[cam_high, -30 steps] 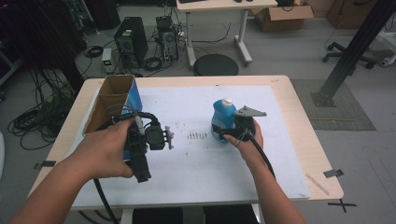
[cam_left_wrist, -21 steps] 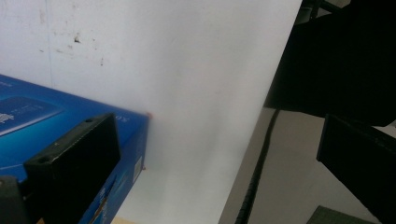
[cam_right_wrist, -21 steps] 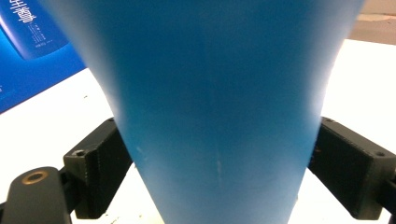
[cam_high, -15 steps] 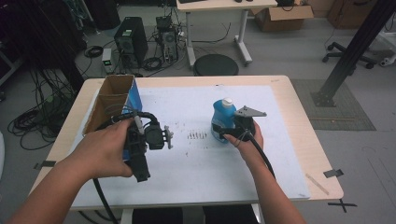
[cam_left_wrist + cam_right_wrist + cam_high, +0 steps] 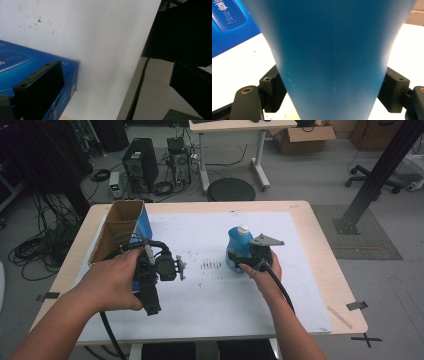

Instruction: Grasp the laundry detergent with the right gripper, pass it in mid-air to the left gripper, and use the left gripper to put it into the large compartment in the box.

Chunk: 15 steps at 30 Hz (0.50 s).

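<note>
A blue bottle (image 5: 237,245) with a white cap stands upright on the white mat, right of the middle. My right gripper (image 5: 240,261) reaches it from the near side, low on its body. Its jaws have just been closing, and in the right gripper view the bottle (image 5: 332,62) sits between them with both pads against its sides. An open-topped cardboard box (image 5: 120,227) with blue printed sides stands at the mat's left edge. My left gripper (image 5: 149,266) hovers beside its near corner. The left gripper (image 5: 115,70) is open, one jaw in front of the box's blue side (image 5: 15,62), nothing gripped.
The white mat (image 5: 200,295) covers most of the wooden table (image 5: 320,270); a row of small dark marks (image 5: 212,266) lies between the two hands. Behind the table, on the floor, are computer towers (image 5: 140,165), cables, a round stool (image 5: 231,190) and another desk.
</note>
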Each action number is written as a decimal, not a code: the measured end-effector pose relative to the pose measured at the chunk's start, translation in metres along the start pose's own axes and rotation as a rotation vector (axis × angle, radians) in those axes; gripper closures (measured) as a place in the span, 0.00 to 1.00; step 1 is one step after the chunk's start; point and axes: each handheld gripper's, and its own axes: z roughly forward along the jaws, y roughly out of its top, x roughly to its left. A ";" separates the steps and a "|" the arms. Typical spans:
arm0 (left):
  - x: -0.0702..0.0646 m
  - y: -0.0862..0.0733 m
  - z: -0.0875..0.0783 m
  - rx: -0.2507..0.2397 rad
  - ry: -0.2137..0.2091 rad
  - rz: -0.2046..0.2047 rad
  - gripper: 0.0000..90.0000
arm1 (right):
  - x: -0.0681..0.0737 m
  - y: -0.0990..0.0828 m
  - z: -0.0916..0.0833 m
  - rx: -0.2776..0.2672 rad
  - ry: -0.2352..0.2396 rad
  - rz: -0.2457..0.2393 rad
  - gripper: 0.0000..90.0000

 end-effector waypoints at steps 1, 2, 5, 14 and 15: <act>0.000 0.000 0.000 0.002 0.000 0.001 0.00 | 0.000 0.000 0.000 -0.003 -0.001 -0.001 0.26; 0.000 0.000 0.000 0.002 0.000 0.000 0.00 | 0.001 0.000 0.000 -0.002 -0.001 -0.003 0.26; 0.000 0.000 0.000 0.001 -0.001 -0.001 0.00 | 0.000 0.000 0.000 0.002 0.000 -0.008 0.31; 0.001 0.000 0.000 0.003 0.000 -0.004 0.00 | 0.000 -0.005 0.004 0.004 -0.010 -0.012 0.43; 0.001 0.000 0.001 0.000 0.000 -0.005 0.00 | 0.000 -0.005 0.004 0.003 -0.013 -0.011 0.44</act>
